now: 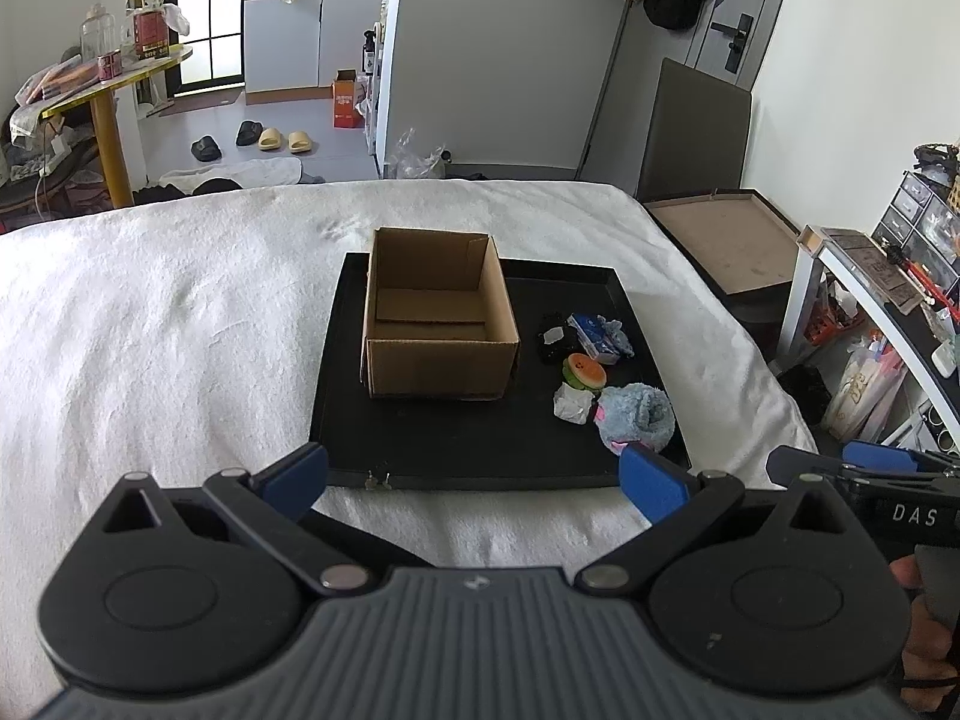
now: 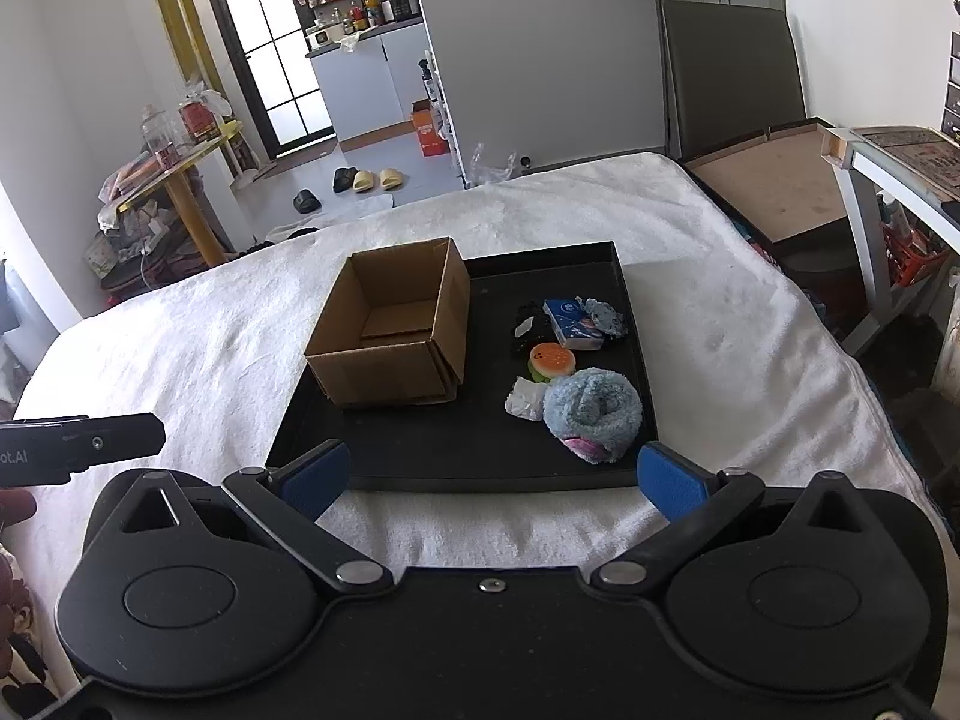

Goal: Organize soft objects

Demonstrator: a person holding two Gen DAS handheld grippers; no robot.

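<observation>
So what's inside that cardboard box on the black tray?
Nothing visible: the cardboard box shows only its bare brown floor flaps in both views. The near wall hides the front strip of the floor. The soft things lie beside it on the black tray.

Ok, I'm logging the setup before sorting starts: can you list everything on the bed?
blanket: one, white, covering the bed.
tray: one, black, on the blanket.
cardboard box: one, brown, open and empty, tray's left part.
fuzzy sock roll: one, light blue, tray's near right.
burger toy: one, orange and green, behind the roll.
crumpled paper: one, white, left of the roll.
tissue pack: one, blue and white, farther back.
black cloth: one, left of the pack.
left hand-held gripper: open, empty.
right hand-held gripper: open, empty.
</observation>
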